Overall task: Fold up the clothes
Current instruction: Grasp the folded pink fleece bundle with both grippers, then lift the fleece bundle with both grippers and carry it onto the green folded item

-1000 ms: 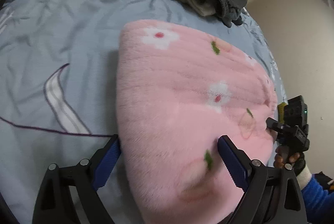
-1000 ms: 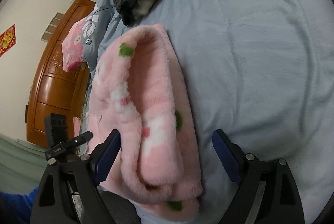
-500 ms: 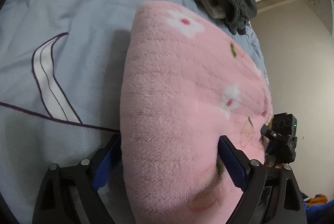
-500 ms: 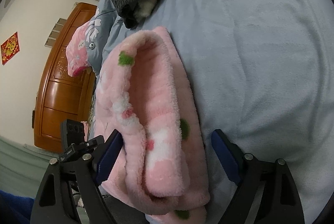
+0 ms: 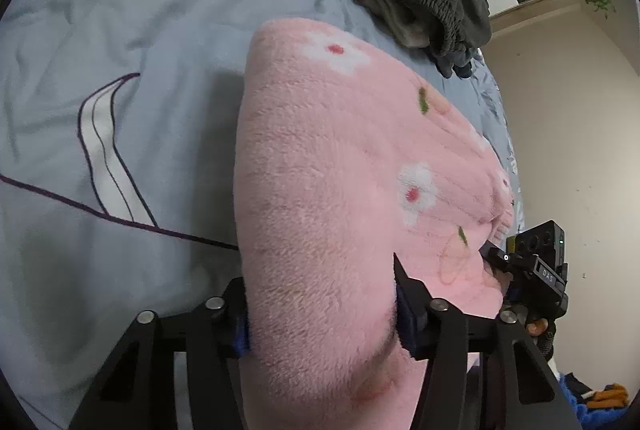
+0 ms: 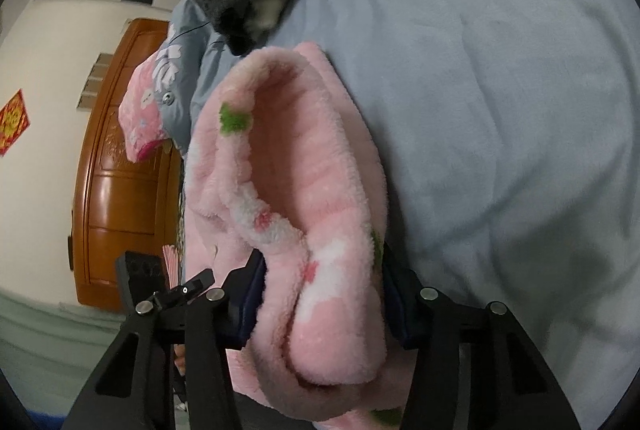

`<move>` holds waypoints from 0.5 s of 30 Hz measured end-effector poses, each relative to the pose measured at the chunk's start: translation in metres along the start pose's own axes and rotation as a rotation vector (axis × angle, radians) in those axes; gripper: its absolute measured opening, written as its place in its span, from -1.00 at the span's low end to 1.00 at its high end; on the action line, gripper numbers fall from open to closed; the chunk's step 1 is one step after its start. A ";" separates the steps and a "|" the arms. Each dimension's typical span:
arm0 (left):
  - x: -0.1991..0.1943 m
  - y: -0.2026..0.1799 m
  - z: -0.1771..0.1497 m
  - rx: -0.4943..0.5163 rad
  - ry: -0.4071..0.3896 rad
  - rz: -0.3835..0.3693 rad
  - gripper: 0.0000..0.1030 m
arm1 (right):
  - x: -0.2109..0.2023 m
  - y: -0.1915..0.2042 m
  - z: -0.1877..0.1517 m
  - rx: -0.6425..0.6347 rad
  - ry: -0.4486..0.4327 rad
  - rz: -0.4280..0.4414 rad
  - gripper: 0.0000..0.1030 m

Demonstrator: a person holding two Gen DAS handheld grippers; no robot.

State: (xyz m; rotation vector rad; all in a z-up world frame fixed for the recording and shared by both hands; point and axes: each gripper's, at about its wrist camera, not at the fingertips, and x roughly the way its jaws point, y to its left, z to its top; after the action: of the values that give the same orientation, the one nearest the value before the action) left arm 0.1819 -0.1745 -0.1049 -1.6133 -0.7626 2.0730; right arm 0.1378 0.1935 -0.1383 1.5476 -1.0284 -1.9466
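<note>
While the blue-grey bedspread (image 5: pixel 168 29) carries the pink fleece garment (image 5: pixel 340 189) at its near edge, both grippers have just been closing on that plush. Left gripper (image 5: pixel 320 314) and right gripper (image 6: pixel 320 294) now pinch it. Risk: thick pile compresses, layers slip, fold skews.

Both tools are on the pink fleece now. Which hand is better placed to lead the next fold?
Right, probably. The right tool clamps the pink fleece's bunched layered edge; the left tool pinches one smooth fold. Both have just been closing.
</note>
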 end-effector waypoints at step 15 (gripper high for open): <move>-0.033 -0.021 -0.008 -0.007 -0.069 0.031 -0.16 | -0.030 0.028 -0.009 0.086 -0.061 -0.007 -0.32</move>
State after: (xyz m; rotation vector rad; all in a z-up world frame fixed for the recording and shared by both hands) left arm 0.1981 -0.1772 -0.0680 -1.5749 -0.7733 2.1597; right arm 0.1511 0.1952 -0.0988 1.5472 -1.1473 -1.9891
